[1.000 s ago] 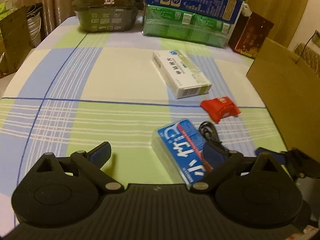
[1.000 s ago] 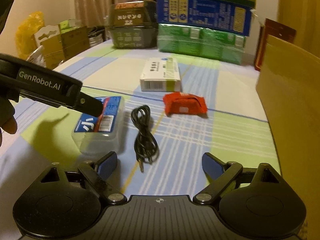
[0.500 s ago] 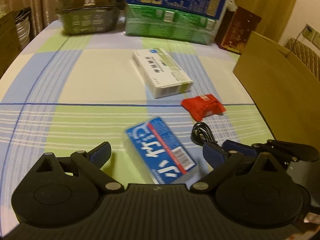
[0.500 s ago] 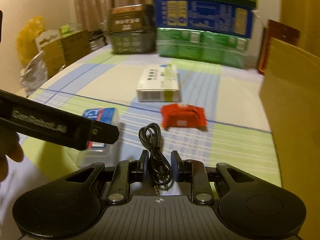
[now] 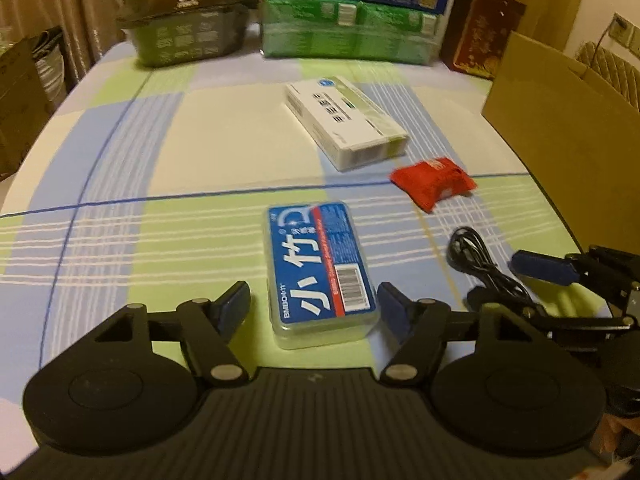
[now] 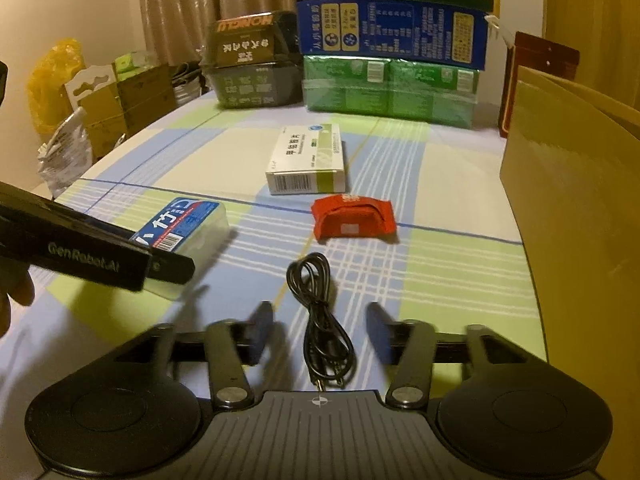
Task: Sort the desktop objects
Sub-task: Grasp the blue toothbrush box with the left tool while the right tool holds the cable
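A clear box with a blue label (image 5: 320, 272) lies on the checked tablecloth. My left gripper (image 5: 314, 308) is open with a finger on each side of the box's near end, and small gaps show. A coiled black cable (image 6: 320, 320) lies flat on the cloth between the blurred fingers of my right gripper (image 6: 319, 332), which is open. In the left wrist view the cable (image 5: 476, 256) is at the right, beside a blue fingertip (image 5: 540, 270) of the right gripper. A white medicine box (image 5: 346, 122) and a red packet (image 5: 434, 184) lie farther back.
A tall cardboard box (image 6: 568, 184) stands along the table's right side. Green and blue cartons (image 5: 348, 32) and a dark package (image 5: 184, 28) line the far edge. Bags and boxes (image 6: 100, 108) sit off the table's left. A hand (image 6: 12, 300) holds the left gripper.
My left gripper has swung so the blue-labelled box now lies between its fingers. My right gripper was shut round the cable half a second ago; its fingers now stand apart.
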